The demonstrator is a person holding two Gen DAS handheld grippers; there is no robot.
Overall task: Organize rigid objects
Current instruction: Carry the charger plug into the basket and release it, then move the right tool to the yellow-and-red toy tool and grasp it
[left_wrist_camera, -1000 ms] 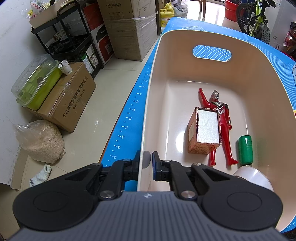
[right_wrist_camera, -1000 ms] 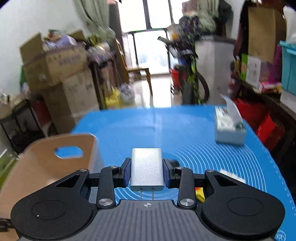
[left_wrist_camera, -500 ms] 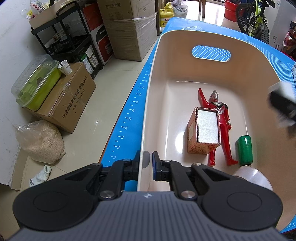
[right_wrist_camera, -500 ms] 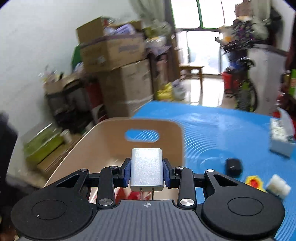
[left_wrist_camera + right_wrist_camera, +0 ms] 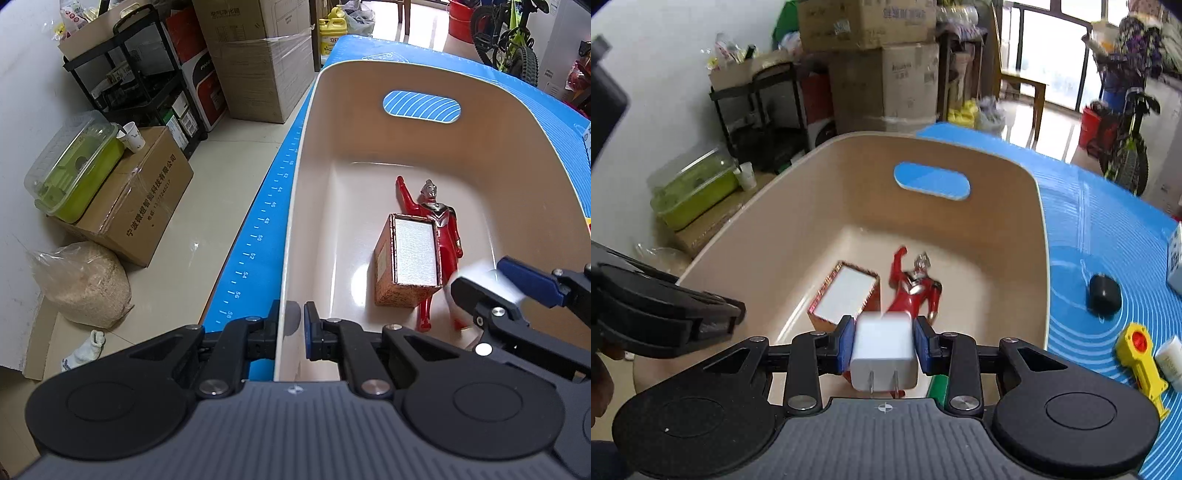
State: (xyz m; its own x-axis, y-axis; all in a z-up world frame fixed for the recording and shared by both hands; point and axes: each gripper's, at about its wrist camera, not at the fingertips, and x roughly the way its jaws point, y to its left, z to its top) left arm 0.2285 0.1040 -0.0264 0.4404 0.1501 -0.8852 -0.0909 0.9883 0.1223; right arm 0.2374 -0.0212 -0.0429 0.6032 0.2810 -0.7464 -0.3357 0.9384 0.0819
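A beige bin (image 5: pixel 295 206) (image 5: pixel 1043 266) stands on the blue mat (image 5: pixel 1108 229). Inside lie a red toy figure (image 5: pixel 439 229) (image 5: pixel 916 288) and a brown box with a silvery top (image 5: pixel 410 258) (image 5: pixel 846 295). My left gripper (image 5: pixel 290 328) is shut on the bin's near left rim. My right gripper (image 5: pixel 884 343) is shut on a white plug charger (image 5: pixel 884 354), prongs toward the camera, and holds it over the bin's near end. In the left wrist view the right gripper (image 5: pixel 491 280) reaches in from the right, with the charger (image 5: pixel 476 273) blurred.
On the mat right of the bin lie a black mouse (image 5: pixel 1104 291), a yellow toy (image 5: pixel 1141 354) and a white cylinder (image 5: pixel 1171 358). Cardboard boxes (image 5: pixel 133 206), a green container (image 5: pixel 77 170), a grain sack (image 5: pixel 85 284) and a black shelf (image 5: pixel 147 81) stand on the floor left.
My right gripper has swung left with the charger, from over the open mat to above the bin's near end. It now hides the green cylinder. The left gripper has not moved.
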